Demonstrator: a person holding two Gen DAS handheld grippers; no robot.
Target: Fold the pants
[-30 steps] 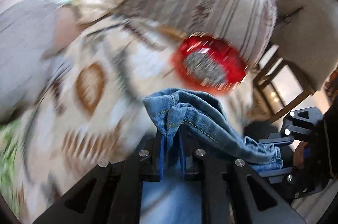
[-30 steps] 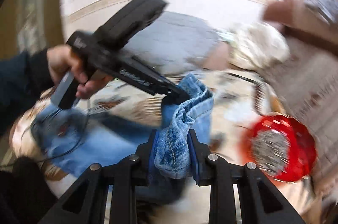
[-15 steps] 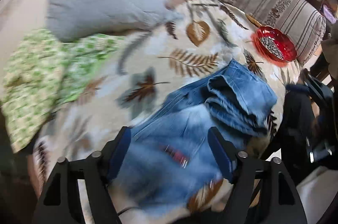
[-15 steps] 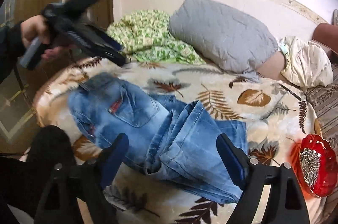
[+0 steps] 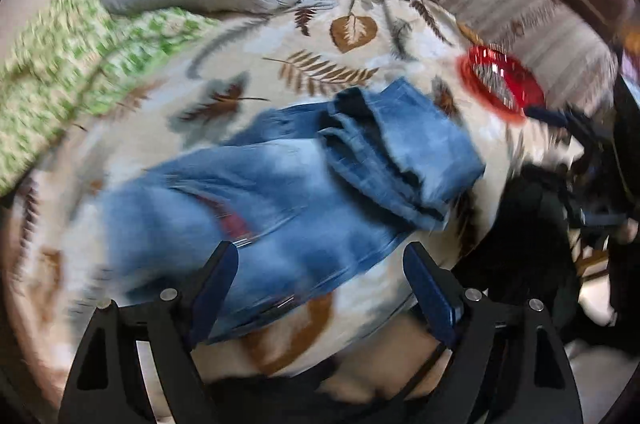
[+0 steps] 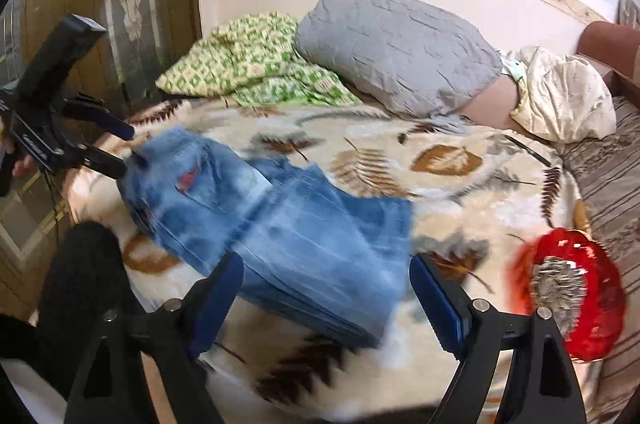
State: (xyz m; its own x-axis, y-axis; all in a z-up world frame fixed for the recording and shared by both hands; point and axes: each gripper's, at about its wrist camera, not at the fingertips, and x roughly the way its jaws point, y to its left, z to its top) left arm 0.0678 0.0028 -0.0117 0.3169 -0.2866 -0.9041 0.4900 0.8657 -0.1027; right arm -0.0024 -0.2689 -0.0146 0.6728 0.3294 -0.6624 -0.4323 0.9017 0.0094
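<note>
Both grippers free. My left gripper [image 5: 316,288] has its jaws spread and opening wider, no denim between the pads, just hanging over the waist end. My right gripper [image 6: 326,294] stands wide too, nothing pinched, above the leg end.

The jeans [image 6: 264,220] lie on the leaf-print blanket [image 6: 440,160], near its front edge. Right wrist view: waistband and back pocket toward 10 o'clock, legs running down to 5 o'clock. Left wrist view: leg cuffs doubled back in a bunched heap [image 5: 400,148] at about 1 o'clock, not lying flat.

My read: one fold laid down and let go, so I'm between folds. The bundle looks loose and skewed; picture is blurred, so edge alignment is hard to judge.

Next move, as I see it: flatten the bunched cuffs, then take the folded edge with both grippers, one per corner, and carry it toward the waistband.

Watch the red dish [image 6: 568,288], filled with what looks like seeds, at 3 o'clock, near the leg end. Grey pillow [image 6: 396,48] and green patterned cloth [image 6: 248,64] at 12 o'clock are well apart.
</note>
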